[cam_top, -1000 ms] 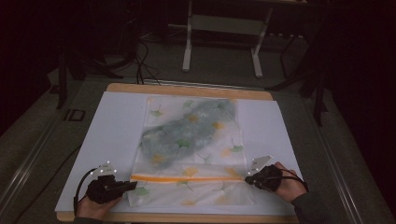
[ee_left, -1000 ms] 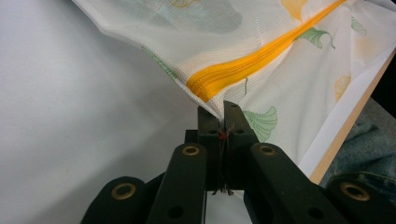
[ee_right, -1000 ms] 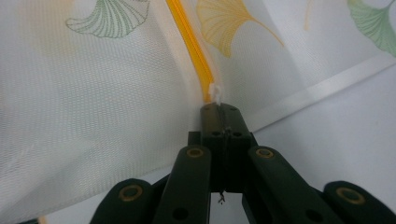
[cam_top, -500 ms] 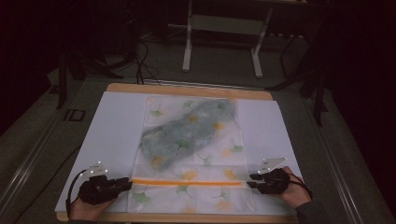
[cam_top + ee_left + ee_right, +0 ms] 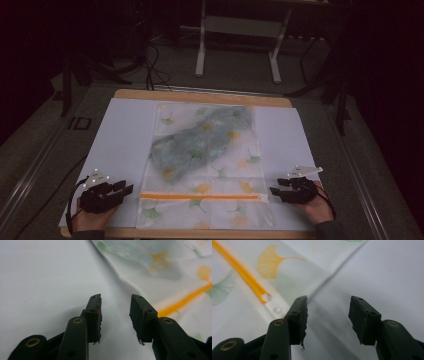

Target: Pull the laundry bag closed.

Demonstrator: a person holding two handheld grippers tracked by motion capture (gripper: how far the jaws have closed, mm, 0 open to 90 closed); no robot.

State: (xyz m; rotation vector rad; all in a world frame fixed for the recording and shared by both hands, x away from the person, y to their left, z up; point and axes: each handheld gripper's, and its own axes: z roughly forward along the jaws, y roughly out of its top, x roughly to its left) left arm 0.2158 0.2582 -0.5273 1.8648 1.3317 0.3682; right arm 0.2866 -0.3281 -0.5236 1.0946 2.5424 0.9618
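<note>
Both the left gripper point(image 5: 128, 189) and right gripper point(image 5: 274, 190) sat spread, empty; the floppy zip bag point(image 5: 206, 170) between them looked light, slippery, so I'd pinch its side edges.

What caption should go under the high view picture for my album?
Two open tongs, left and right, rest beside a leaf-print zip bag on white paper.

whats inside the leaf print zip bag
Through the frosted leaf-print bag, a grey-green mottled bundle shows, lying diagonally above the orange zipper. It looks like soft fabric, but the bag's haze and print blur it, so what it is cannot be told.
</note>
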